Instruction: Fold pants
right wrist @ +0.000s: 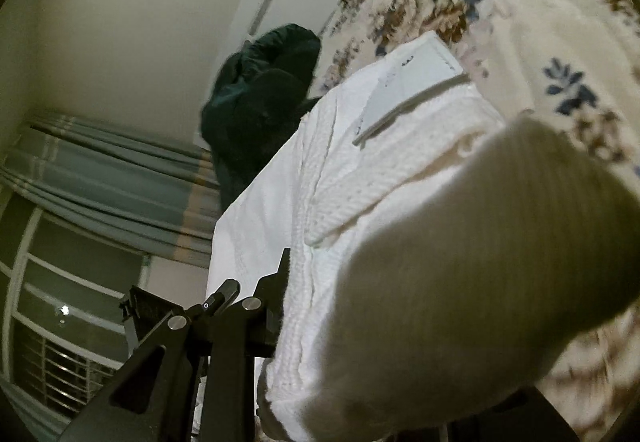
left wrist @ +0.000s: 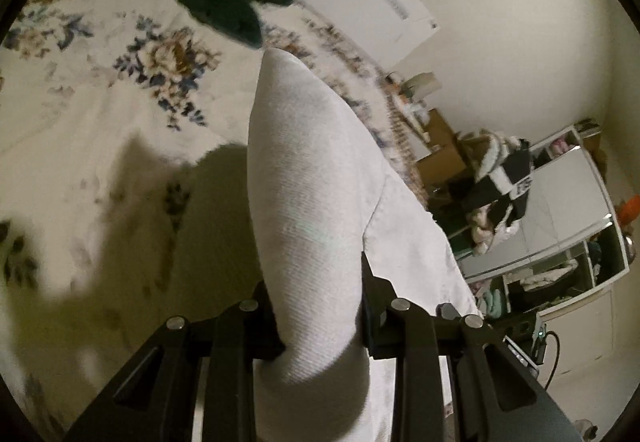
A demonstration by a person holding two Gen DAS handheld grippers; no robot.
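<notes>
Left wrist view: white pants (left wrist: 312, 202) sit clamped between both grippers' jaws, above the floral bedspread (left wrist: 100, 90).

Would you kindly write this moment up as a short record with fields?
garment: white pants, lifted, bunched
left gripper: fingers shut on a fold of the pants
right gripper: one finger shows against the pants; the other is hidden by fabric
surface: floral bedspread
nearby: dark green garment on the bed's far side

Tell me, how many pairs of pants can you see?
2, maybe more hidden. The white pants hang pinched in both claws, left claw and right claw. A dark green pair, probably pants, lies bunched on the flowery bedspread.
</notes>
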